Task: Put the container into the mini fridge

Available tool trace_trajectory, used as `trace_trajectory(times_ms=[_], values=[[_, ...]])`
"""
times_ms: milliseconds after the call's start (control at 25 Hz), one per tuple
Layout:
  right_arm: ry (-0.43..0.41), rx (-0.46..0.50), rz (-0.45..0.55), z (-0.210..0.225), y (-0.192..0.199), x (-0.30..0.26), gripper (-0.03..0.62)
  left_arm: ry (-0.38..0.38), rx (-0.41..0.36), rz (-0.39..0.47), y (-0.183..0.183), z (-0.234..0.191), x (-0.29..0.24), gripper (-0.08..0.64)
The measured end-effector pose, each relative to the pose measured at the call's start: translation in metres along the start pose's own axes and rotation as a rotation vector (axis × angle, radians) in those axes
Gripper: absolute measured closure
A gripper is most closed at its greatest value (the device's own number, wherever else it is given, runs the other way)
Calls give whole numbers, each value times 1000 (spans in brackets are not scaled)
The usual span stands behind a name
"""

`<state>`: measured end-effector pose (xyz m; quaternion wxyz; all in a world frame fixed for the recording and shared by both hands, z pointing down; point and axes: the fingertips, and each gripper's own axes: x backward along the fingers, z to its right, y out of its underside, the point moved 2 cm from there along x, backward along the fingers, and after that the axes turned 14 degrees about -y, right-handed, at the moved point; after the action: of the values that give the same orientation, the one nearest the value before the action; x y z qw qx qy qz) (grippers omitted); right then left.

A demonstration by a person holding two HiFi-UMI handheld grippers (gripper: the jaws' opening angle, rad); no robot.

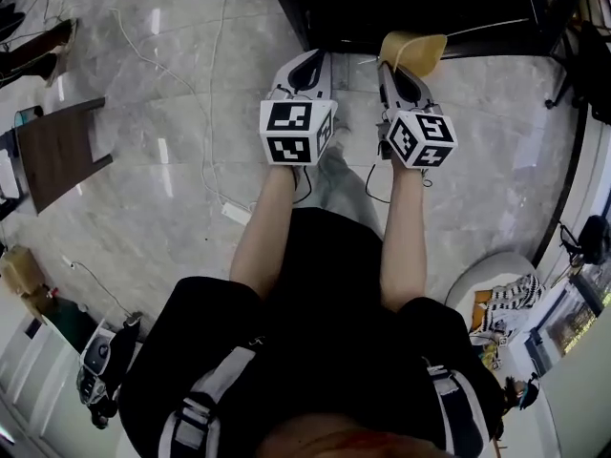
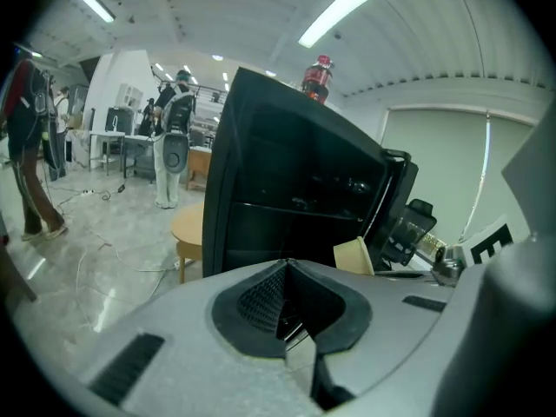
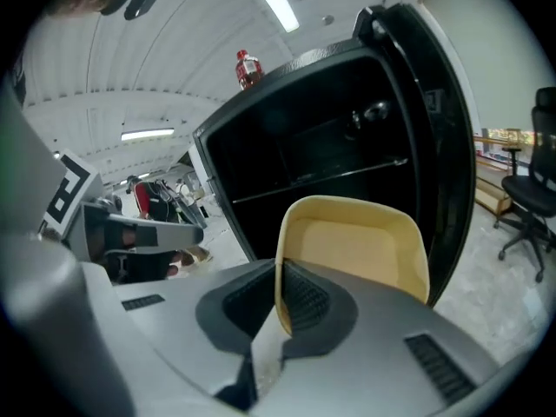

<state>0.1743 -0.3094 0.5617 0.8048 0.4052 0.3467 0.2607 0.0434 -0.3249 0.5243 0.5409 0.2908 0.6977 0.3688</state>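
Two grippers out front, both aimed at the mini fridge [image 1: 410, 8], person standing close to it. The door [image 3: 439, 146] is swung open to the right and the dark interior is exposed with a wire shelf [image 3: 321, 181] across it, so access is free.

Right gripper [image 3: 280, 307]: pads pinch one side wall of the container [image 3: 356, 241], one pad inside the tub, the other outside. A rim grip like this leaves the body sticking out ahead of the jaws, probably so it goes into the fridge first and the gripper stays clear of the shelf.

Left gripper [image 2: 291, 307]: pads pressed together, nothing between them. It is held level beside the right one and looks idle; with the door already open it has no job that shows.

Container is a pale yellow, shallow, rectangular plastic tub with rounded corners and a thin rim. Empty, no lid. It is tipped so its open face looks back at the right gripper camera. In the head view the container [image 1: 415, 51] sits at the front edge of the fridge opening, in the air and touching nothing but the pads. Judged not yet inside.

A red-capped bottle [image 3: 248, 68] stands on top of the fridge, clear of the path.

Next step likely: push forward and set the tub on the shelf.
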Motion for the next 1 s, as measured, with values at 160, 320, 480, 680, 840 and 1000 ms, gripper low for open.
trace_trajectory(times_ms=[160,320,480,680,840,1000], values=[[-55,90,-158,18,21,-34,578,-10,6,-30,13,-8,-5,554],[-110,204,-337,38,44,-71,578,-34,13,-47,20,-23,-6,554],[-139,308,-483,62,64,-102,578,-71,29,-63,27,-41,-4,554],[-158,397,-605,86,81,-133,578,-114,39,-76,33,-62,2,554],[-150,434,-658,98,89,-153,577,-144,42,-87,36,-76,11,554],[-121,466,-687,108,98,-169,577,-165,37,-96,39,-88,17,554]])
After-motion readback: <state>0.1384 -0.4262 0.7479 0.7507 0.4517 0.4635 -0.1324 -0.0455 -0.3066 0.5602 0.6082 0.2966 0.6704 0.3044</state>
